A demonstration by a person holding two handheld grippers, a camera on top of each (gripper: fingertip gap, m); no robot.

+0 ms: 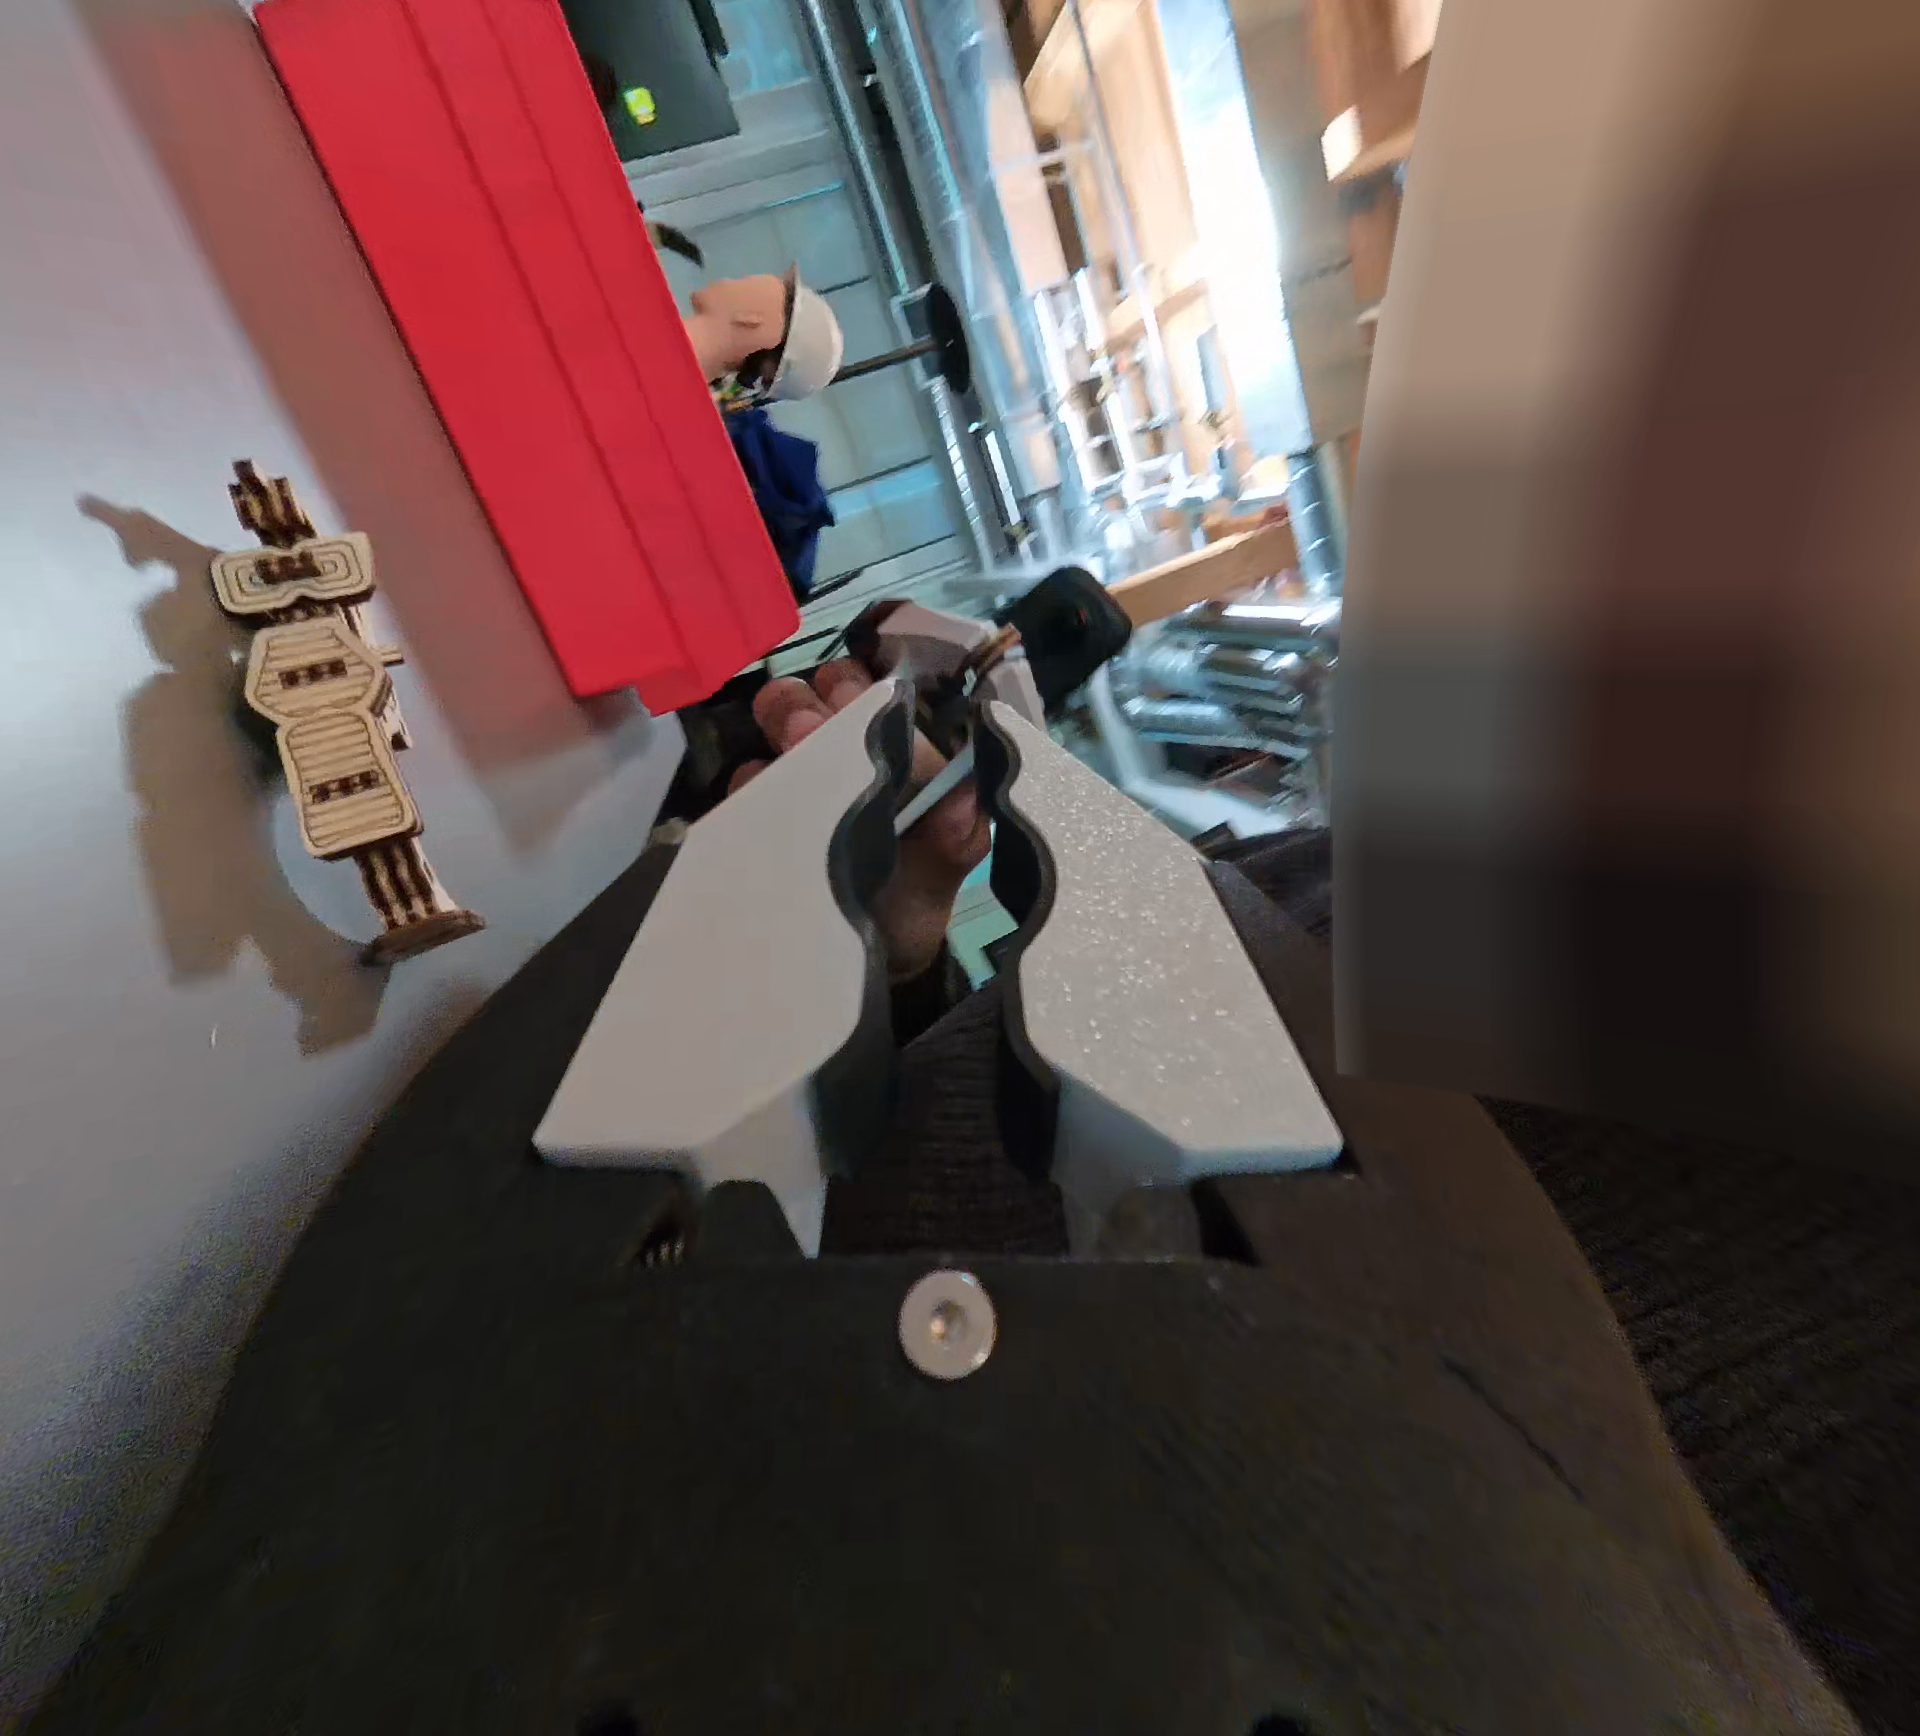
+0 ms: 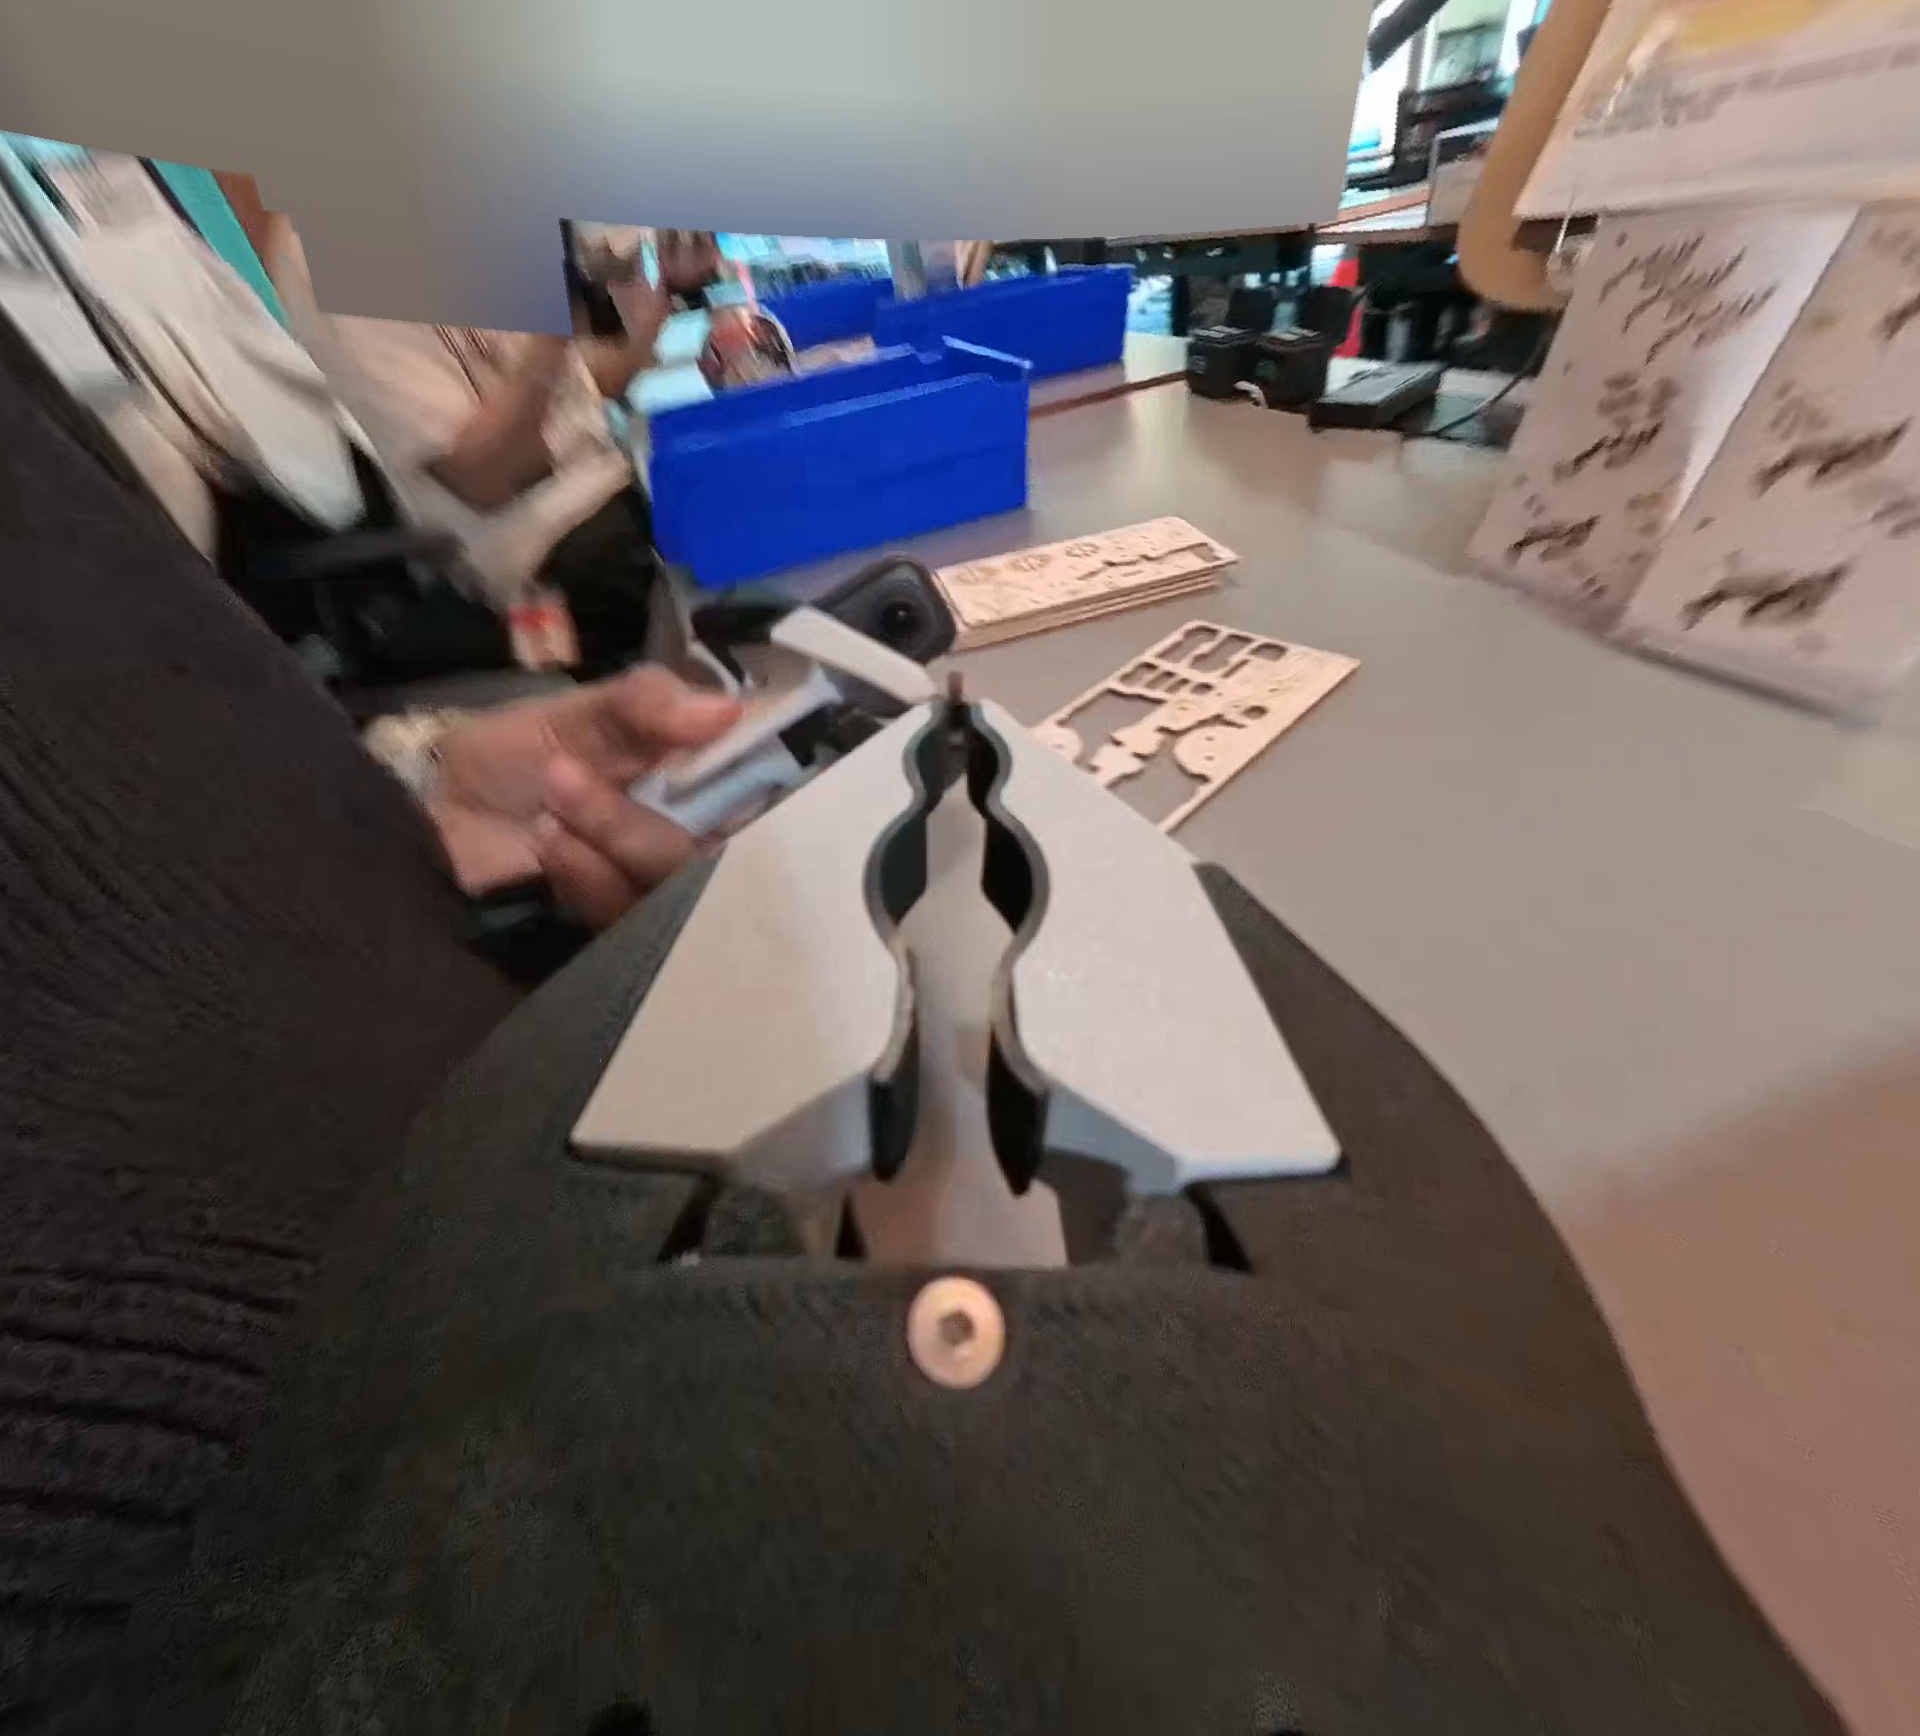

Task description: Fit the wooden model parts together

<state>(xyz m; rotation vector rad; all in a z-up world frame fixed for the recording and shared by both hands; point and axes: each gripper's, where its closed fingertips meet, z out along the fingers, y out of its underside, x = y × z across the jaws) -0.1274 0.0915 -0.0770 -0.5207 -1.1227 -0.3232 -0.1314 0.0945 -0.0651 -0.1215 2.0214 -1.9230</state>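
A partly built wooden model (image 1: 322, 710) lies on the grey table (image 1: 94, 315) to the left of my left gripper (image 1: 948, 701), apart from it. The left gripper's jaws stand a narrow gap apart with nothing seen between them. Beyond its tips the other gripper with its black camera (image 1: 1070, 637) shows. My right gripper (image 2: 954, 712) is shut on a small dark wooden piece (image 2: 954, 687) that sticks out at its tips, held above the table's near edge. The left gripper (image 2: 831, 647) and the hand (image 2: 561, 782) that holds it are just left of it.
A red bin (image 1: 520, 315) stands on the table behind the model. Blue bins (image 2: 831, 460) stand at the back. A stack of wooden part sheets (image 2: 1091, 580) and a punched-out sheet (image 2: 1195, 720) lie ahead. Instruction leaflets (image 2: 1714, 439) stand at the right. A person in a hard hat (image 1: 810, 336) is far off. The tips of both grippers are at nearly the same place.
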